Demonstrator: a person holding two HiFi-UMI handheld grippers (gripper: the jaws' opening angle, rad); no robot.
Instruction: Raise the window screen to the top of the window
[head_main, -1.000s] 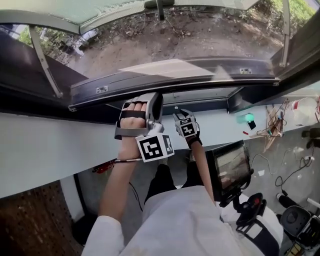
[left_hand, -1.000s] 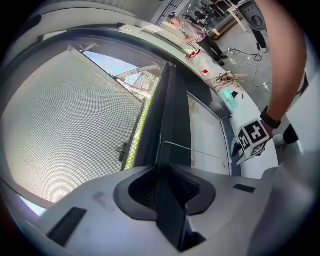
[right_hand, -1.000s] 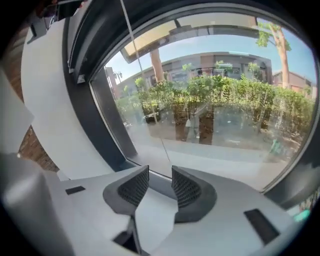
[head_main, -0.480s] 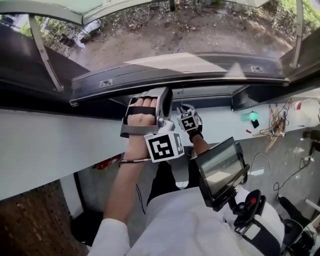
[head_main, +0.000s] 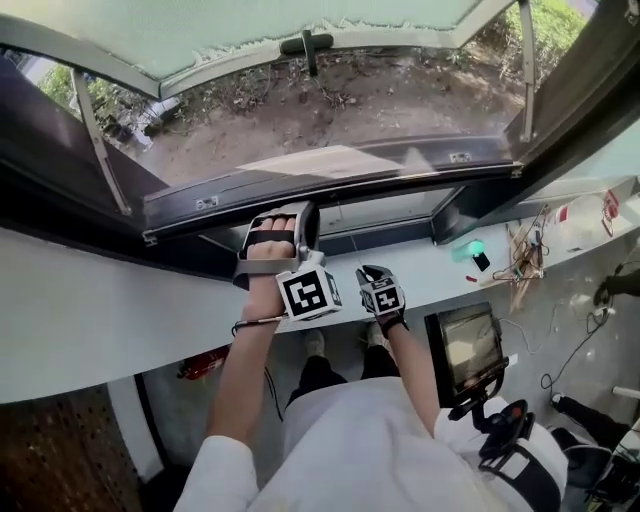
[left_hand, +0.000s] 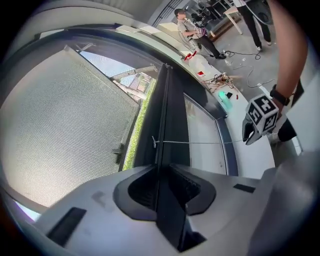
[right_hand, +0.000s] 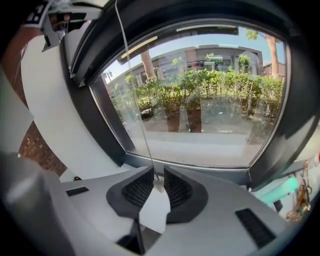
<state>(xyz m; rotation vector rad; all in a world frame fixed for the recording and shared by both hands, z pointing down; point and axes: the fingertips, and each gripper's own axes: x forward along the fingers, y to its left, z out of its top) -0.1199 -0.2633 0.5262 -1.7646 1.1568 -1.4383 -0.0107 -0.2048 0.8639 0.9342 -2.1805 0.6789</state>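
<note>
The window screen's dark bottom bar (head_main: 350, 168) runs across the window above the white sill. My left gripper (head_main: 292, 222) is shut on this bar. In the left gripper view the bar (left_hand: 167, 115) leads away from between the jaws of the left gripper (left_hand: 161, 187), with the grey mesh (left_hand: 65, 125) on its left. A thin pull cord (left_hand: 200, 142) stretches from the bar to my right gripper (left_hand: 260, 117). The right gripper (head_main: 374, 278) hangs over the sill, right of the left one. Its own view shows that gripper (right_hand: 157, 182) shut on the cord (right_hand: 135, 100), with the cord's small white end piece between the pads.
The white sill (head_main: 100, 310) spans the front. A teal object (head_main: 470, 248) and tangled cables (head_main: 525, 255) lie on its right part. A screen on a stand (head_main: 465, 345) sits low right by the person's side. The open sash with its handle (head_main: 305, 45) hangs outside.
My right gripper has drawn back from the window toward the person's body, to the level of the left marker cube. The left gripper stays on the bar.
</note>
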